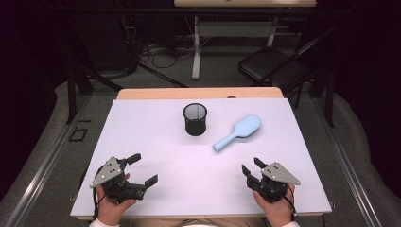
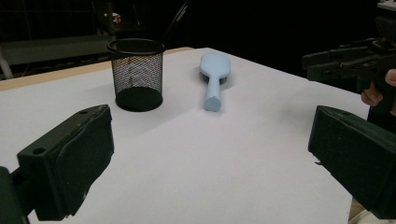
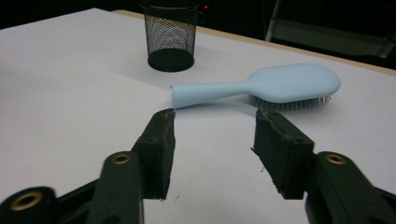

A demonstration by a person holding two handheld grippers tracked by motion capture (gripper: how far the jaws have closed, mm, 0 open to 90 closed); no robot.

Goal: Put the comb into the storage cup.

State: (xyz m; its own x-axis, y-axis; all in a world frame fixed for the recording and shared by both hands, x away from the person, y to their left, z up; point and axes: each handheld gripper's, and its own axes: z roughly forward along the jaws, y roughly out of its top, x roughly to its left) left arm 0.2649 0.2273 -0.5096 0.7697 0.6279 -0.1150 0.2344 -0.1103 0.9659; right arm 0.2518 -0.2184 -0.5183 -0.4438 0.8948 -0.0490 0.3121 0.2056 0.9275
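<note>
Unmarked fingers (image 3: 212, 154), plain blue hairbrush (image 3: 261, 88)

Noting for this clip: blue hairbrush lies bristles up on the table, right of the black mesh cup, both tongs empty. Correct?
Not quite. The hairbrush lies bristles down, as the right gripper view shows. It is right of the mesh cup, and both left tongs and right tongs are empty.

Between my right hand-held gripper (image 1: 250, 167) and the hairbrush (image 1: 238, 132) the tabletop (image 1: 142, 127) lay bare, an open path to the handle end. The mesh cup (image 1: 195, 119) stood just left of the brush, apart from it. My left hand-held gripper (image 1: 140, 169) had bare tabletop ahead up to the cup.
</note>
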